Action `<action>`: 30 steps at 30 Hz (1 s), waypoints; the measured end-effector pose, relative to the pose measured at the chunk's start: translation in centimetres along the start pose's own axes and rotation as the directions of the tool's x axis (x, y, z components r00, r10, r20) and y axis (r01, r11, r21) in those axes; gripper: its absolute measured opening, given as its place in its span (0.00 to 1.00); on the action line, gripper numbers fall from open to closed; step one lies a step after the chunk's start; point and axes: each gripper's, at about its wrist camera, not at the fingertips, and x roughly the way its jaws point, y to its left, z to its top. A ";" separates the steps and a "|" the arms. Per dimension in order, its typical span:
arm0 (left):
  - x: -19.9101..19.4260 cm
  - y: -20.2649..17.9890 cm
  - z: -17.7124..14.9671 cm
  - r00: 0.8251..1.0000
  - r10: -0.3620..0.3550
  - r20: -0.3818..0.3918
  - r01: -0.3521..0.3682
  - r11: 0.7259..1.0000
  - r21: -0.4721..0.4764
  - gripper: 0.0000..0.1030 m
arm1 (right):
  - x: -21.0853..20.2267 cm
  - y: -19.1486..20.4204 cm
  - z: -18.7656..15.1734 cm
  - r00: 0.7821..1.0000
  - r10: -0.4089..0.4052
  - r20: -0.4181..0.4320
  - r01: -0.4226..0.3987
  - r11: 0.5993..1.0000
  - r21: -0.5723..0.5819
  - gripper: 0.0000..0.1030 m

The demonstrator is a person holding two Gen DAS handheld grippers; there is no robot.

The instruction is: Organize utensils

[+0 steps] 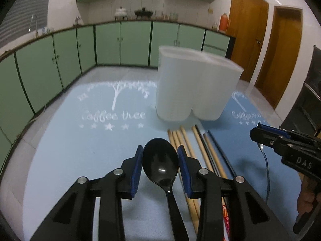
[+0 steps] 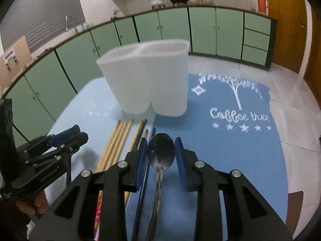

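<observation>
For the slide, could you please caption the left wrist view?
Left hand-held gripper gripping a black spoon above the chopsticks, facing the empty white two-compartment holder.

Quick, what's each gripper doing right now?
Left gripper: shut on the black spoon.
Right gripper: shut on the metal spoon.

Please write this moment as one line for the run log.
left gripper: jaws shut on black spoon | right gripper: jaws shut on metal spoon | chopsticks on mat | white holder upright
</observation>
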 end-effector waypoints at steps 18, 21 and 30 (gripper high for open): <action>-4.4 -0.2 6.9 0.964 -0.013 0.265 0.009 1.000 0.019 0.33 | -6.2 -1.3 7.7 0.961 0.056 0.271 -0.053 0.998 -0.018 0.26; -4.5 -0.6 10.3 0.939 -0.010 0.345 -0.003 0.999 0.036 0.33 | -6.3 -1.5 10.5 0.941 0.041 0.337 -0.031 0.999 -0.033 0.26; -0.6 -1.8 18.0 0.873 -0.015 0.487 -0.018 0.998 0.063 0.33 | -2.1 -3.4 17.6 0.893 0.002 0.451 -0.003 1.000 0.001 0.26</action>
